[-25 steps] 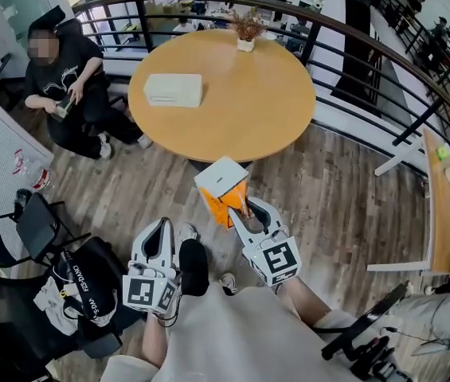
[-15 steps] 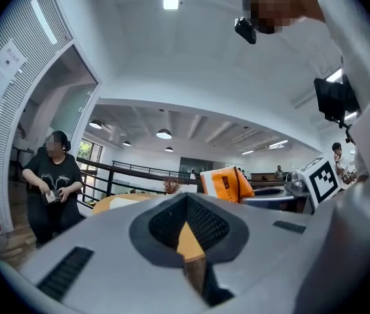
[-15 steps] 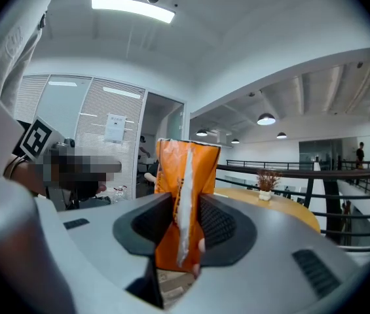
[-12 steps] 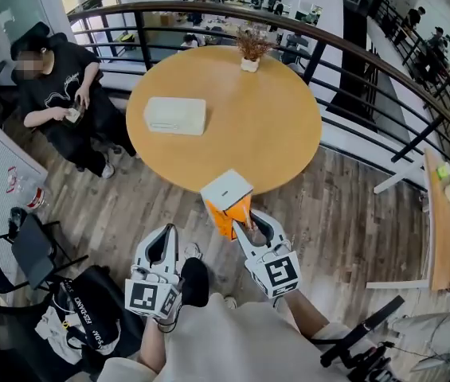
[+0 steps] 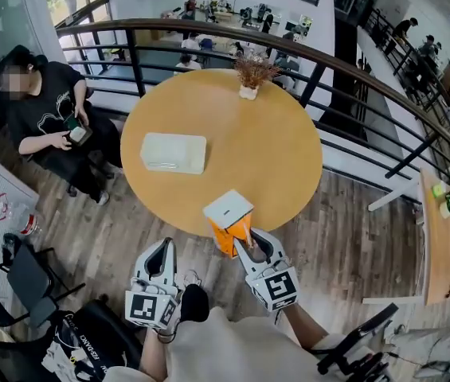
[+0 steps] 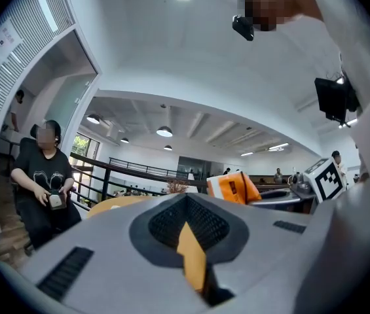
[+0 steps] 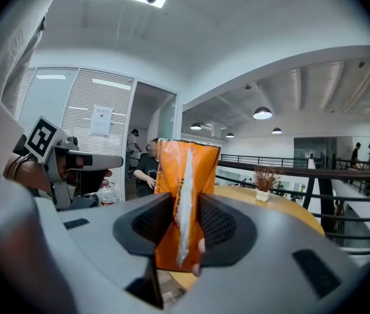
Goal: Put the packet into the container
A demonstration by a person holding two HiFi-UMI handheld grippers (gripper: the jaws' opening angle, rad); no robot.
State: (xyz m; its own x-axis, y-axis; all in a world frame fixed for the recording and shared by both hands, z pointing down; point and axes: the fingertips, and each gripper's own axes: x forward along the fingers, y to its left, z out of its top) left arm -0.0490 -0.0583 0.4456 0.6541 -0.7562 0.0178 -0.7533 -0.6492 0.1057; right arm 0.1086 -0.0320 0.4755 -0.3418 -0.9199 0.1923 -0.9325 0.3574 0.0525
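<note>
An orange packet [image 5: 228, 216] with a white top stands upright in my right gripper [image 5: 244, 234], which is shut on its lower part. It hangs over the near edge of the round wooden table [image 5: 264, 150]. In the right gripper view the packet [image 7: 185, 175] sits pinched between the two dark pads of the right gripper [image 7: 181, 224]. The pale rectangular container [image 5: 174, 152] lies on the table's left half, well ahead and to the left. My left gripper [image 5: 161, 247] hangs low beside the table, shut and holding nothing. In the left gripper view the packet [image 6: 234, 187] shows to the right.
A small potted plant [image 5: 248, 76] stands at the table's far edge. A black railing [image 5: 344, 70] curves behind the table. A seated person [image 5: 41, 114] is at the left. Black chairs [image 5: 13, 281] and a bag stand at the lower left on the wood floor.
The table has come nearer in the head view. My right gripper has carried the packet forward, from over the floor to the table's near edge. The left gripper kept its place beside it.
</note>
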